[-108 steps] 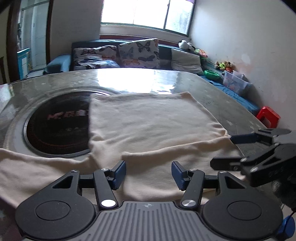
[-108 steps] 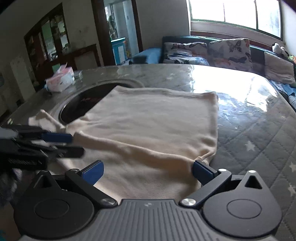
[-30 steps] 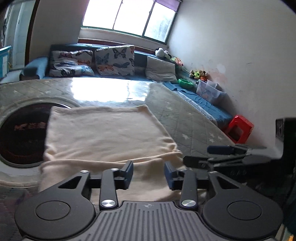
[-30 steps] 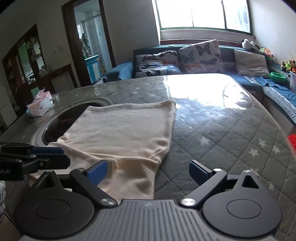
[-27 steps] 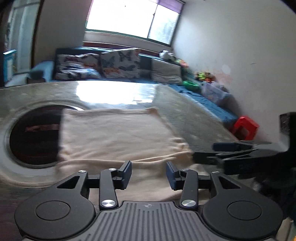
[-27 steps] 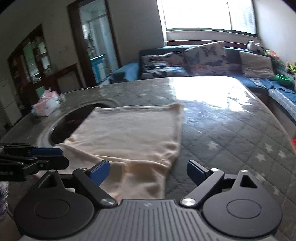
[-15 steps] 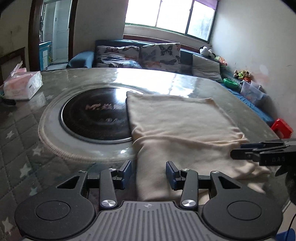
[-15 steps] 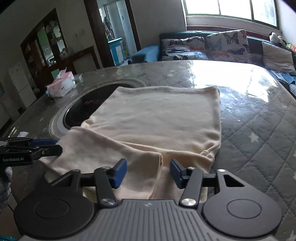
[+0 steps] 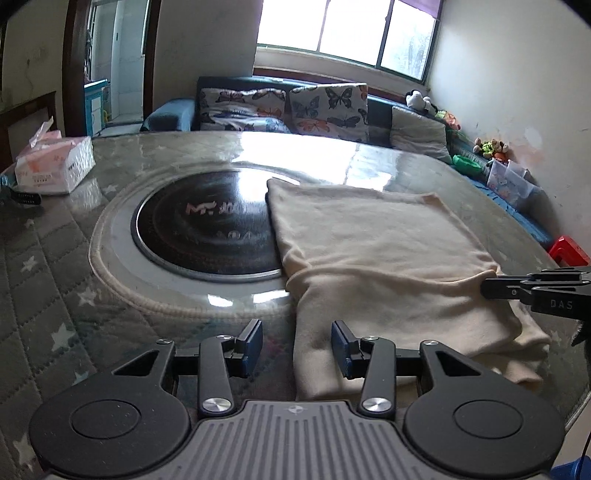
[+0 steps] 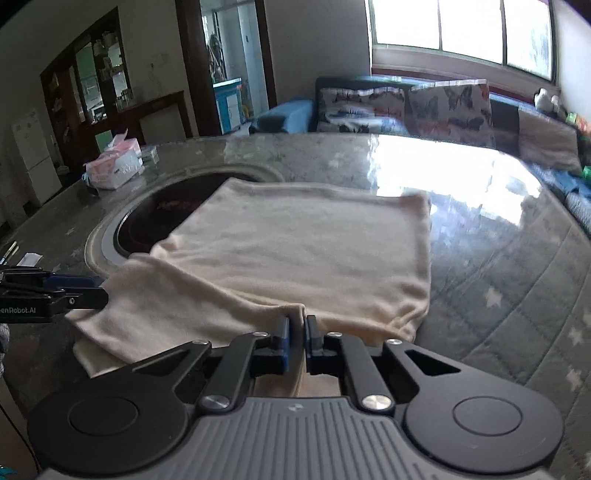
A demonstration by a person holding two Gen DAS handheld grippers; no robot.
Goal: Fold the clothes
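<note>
A cream garment (image 9: 388, 258) lies flat on the table (image 9: 55, 266), partly folded, its near part doubled over in a thick layer by the near edge. Its far left corner overlaps the dark round hob (image 9: 207, 229) set in the middle of the table; its far right corner reaches toward the glare on the tabletop.

The right gripper (image 10: 296, 341) has its jaws pressed together on a pinch of the garment's near folded edge, and the cloth rises in a small ridge between the blue pads (image 10: 283, 343). In the left wrist view the same gripper shows from the side at the right, its tip on the fold.

The left gripper (image 9: 296, 347) stands part open at the garment's near left edge. The cloth's edge lies between its pads (image 9: 340, 349), but they do not press on it; the left pad is over bare table. In the right wrist view its fingers show at the left, just beside the folded layer.

A tissue pack (image 9: 55, 166) sits near the far left edge of the table. A sofa (image 9: 288, 107) with butterfly cushions stands beyond the far edge, under a window (image 9: 347, 29).
</note>
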